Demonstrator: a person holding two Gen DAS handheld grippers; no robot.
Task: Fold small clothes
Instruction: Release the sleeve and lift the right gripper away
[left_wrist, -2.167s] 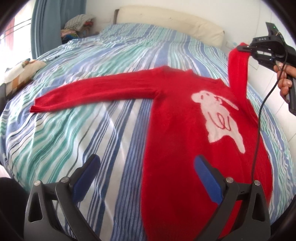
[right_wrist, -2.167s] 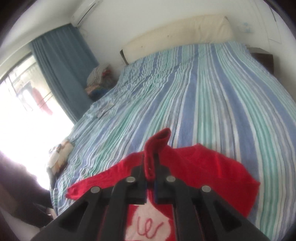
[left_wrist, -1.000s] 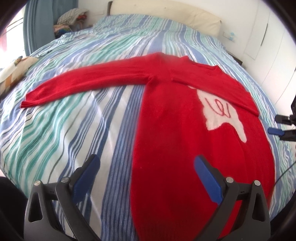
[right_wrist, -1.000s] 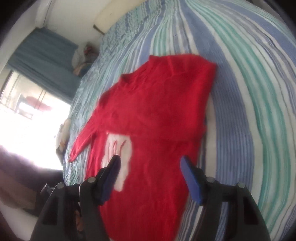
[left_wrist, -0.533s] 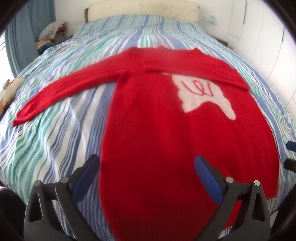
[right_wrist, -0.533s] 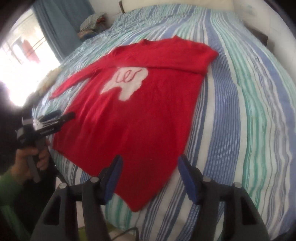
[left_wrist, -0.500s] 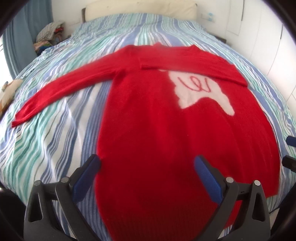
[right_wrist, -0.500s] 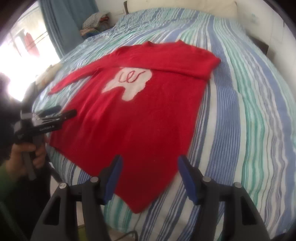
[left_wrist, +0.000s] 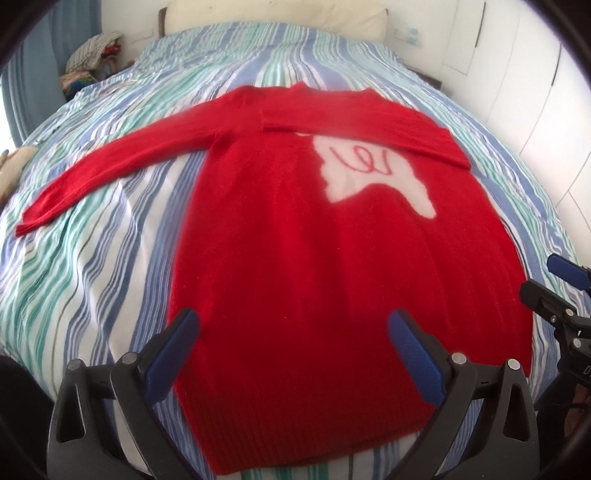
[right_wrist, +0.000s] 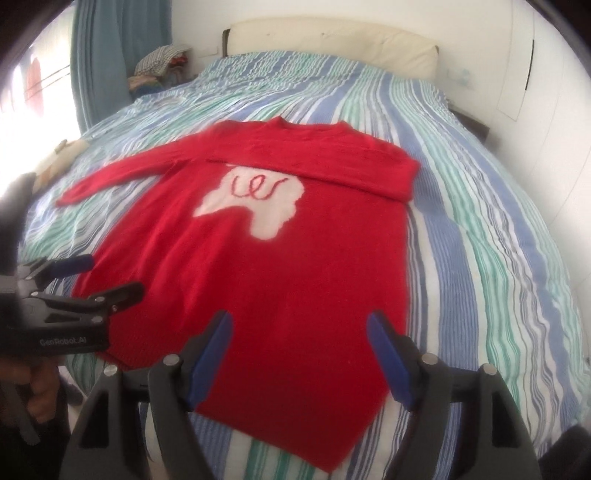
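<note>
A bed (left_wrist: 92, 258) with a blue, green and white striped cover filled both views, its pale headboard (right_wrist: 332, 40) up at 12 o'clock against the white wall. On the cover lay a red sweater (left_wrist: 314, 258), spread flat with the hem toward 6 o'clock and the neck toward 12. Its one sleeve (left_wrist: 110, 166) stretched out toward 9 o'clock in the left wrist view; the other sleeve (left_wrist: 369, 122) lay folded across the chest, covering the top edge of a white patch (left_wrist: 373, 177) with a red squiggle. A blue curtain (right_wrist: 103, 55) hung at 10 o'clock in the right wrist view, and beside it sat a heap of clothes (right_wrist: 162, 62).

The left gripper (left_wrist: 291, 354) hovered over the hem with its blue-padded jaws spread wide and nothing between them; the right wrist view showed it at 9 o'clock, at the sweater's side edge. The right gripper (right_wrist: 299, 350) also stood wide apart and empty above the hem; in the left wrist view it appeared at 4 o'clock, near the sweater's other edge.
</note>
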